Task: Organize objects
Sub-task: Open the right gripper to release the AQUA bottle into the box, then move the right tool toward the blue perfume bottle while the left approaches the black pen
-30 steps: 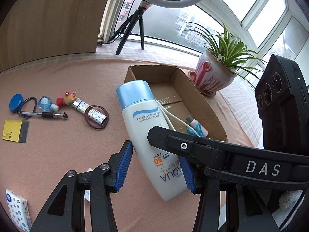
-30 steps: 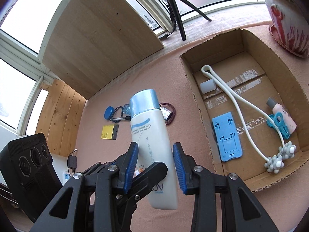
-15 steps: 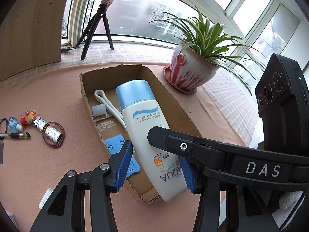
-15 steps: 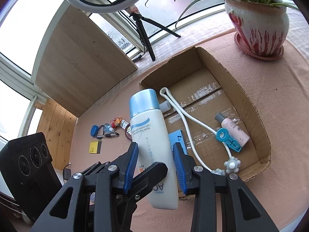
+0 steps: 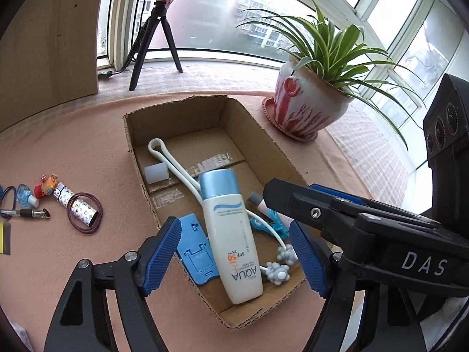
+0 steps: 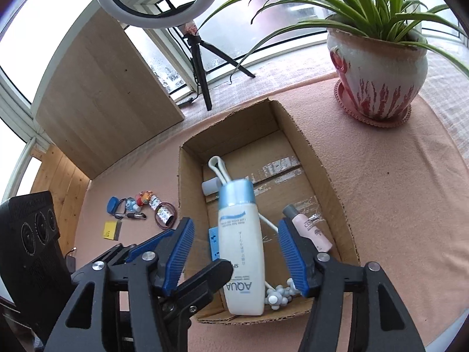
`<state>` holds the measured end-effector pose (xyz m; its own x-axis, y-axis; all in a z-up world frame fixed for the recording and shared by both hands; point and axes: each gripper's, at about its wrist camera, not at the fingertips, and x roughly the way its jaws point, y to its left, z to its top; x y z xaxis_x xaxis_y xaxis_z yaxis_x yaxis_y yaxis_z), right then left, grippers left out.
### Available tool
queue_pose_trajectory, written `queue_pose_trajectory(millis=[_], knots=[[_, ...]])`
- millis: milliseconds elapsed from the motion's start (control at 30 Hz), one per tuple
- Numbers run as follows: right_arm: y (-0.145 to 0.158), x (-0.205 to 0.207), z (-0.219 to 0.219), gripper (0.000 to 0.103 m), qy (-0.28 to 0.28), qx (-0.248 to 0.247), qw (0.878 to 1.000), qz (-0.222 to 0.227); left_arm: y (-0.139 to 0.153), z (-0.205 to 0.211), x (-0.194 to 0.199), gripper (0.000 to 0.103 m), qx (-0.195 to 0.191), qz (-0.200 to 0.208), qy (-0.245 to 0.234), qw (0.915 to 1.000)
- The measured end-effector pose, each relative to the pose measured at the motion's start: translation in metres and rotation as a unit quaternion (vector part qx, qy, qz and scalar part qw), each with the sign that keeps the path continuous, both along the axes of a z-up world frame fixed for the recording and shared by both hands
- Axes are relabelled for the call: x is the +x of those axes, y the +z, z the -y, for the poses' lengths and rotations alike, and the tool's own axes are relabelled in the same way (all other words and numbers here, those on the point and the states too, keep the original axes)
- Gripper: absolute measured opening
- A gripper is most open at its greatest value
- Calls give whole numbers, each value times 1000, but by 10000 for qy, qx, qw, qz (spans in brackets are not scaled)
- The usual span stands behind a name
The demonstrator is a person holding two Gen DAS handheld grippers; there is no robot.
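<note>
A white AQUA sunscreen bottle [image 5: 231,234] with a blue cap lies in the cardboard box [image 5: 129,135], resting on a blue phone stand [image 5: 196,252] and a white massager loop [image 5: 176,164]. My left gripper [image 5: 234,249] hangs above the box; its jaws are opening, with both blue pads clear of the bottle below. In the right wrist view the bottle [image 6: 241,243] lies between and below the opening jaws of my right gripper [image 6: 236,253], untouched. A pink bottle [image 6: 310,231], a teal clip [image 5: 269,223] and a white cylinder [image 5: 156,173] also lie in the box [image 6: 322,164].
On the pink cloth left of the box lie a patterned lighter with a hair tie [image 5: 80,211], a pen [image 5: 26,212], a toy figure [image 5: 44,186] and a yellow card [image 6: 111,230]. A potted plant [image 5: 307,108] stands right of the box. A tripod [image 5: 152,38] and a wooden board [image 6: 102,94] stand behind.
Both grippers carried the bottle from over the cloth to over the box, then spread their jaws. The bottle left the pads and now lies inside the box.
</note>
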<state>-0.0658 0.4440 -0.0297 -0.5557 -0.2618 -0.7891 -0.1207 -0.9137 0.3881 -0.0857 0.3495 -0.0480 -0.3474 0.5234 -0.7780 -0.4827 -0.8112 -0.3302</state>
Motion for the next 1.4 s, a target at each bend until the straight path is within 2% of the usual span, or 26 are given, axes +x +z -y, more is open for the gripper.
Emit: queue_pose_trajectory(millis=[433, 933, 1067, 1400], knots=[[0, -9, 31, 60, 367, -141, 9992, -9, 2, 67, -3, 79, -45, -13, 483, 9988], [-5, -28, 113, 60, 1038, -10, 9946, 95, -8, 205, -1, 79, -137, 196, 1421, 9896], [-11, -47, 138, 60, 1241, 56, 9920, 242, -9, 244, 3, 79, -127, 229, 1674, 9855], [-37, -122, 194, 60, 1491, -323, 9852, 782, -10, 342, 24, 79, -180, 236, 2273, 9734]])
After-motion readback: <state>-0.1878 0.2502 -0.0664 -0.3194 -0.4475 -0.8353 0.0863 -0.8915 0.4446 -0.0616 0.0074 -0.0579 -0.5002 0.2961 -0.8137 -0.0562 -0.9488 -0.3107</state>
